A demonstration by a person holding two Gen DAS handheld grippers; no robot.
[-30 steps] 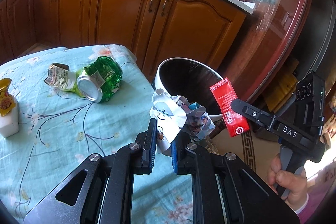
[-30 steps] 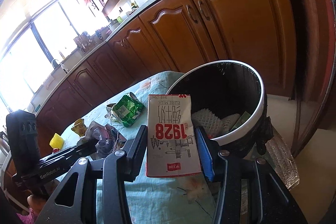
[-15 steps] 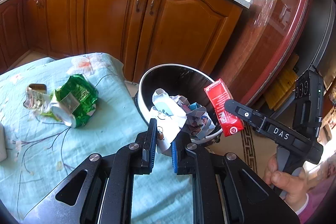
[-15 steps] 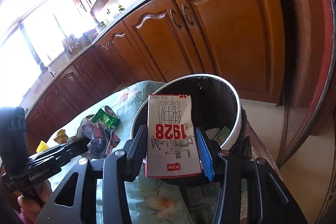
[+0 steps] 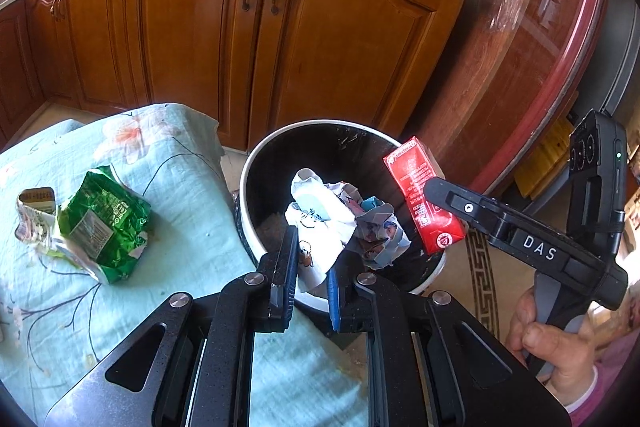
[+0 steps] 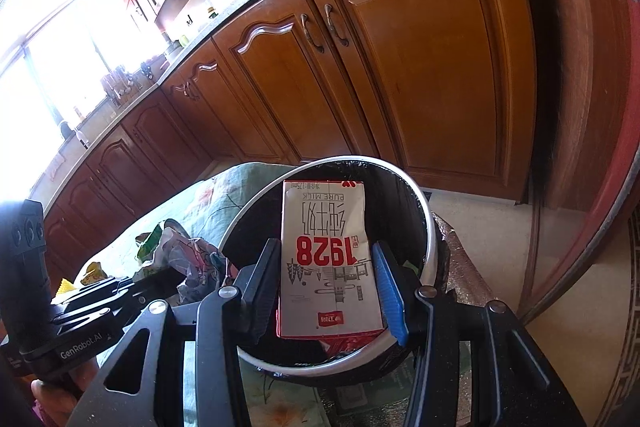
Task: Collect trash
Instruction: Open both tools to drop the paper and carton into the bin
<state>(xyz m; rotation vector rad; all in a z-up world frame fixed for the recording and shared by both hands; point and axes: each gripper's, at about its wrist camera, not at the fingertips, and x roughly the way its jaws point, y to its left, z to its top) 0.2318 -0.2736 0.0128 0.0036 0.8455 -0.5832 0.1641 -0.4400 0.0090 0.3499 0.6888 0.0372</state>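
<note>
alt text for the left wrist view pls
The left gripper holds crumpled paper over a black bin, while the right gripper holds a red carton beside it. A green wrapper lies on the floral cloth.

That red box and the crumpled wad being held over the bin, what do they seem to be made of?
The milk carton looks like coated paperboard: flat printed faces, sharp folded edges, a slight sheen. The crumpled wad looks like thin printed paper or wrapper, perhaps plastic-coated, holding sharp creases. The bin seems to be smooth plastic or painted metal, with a white rim and a dark liner.
</note>
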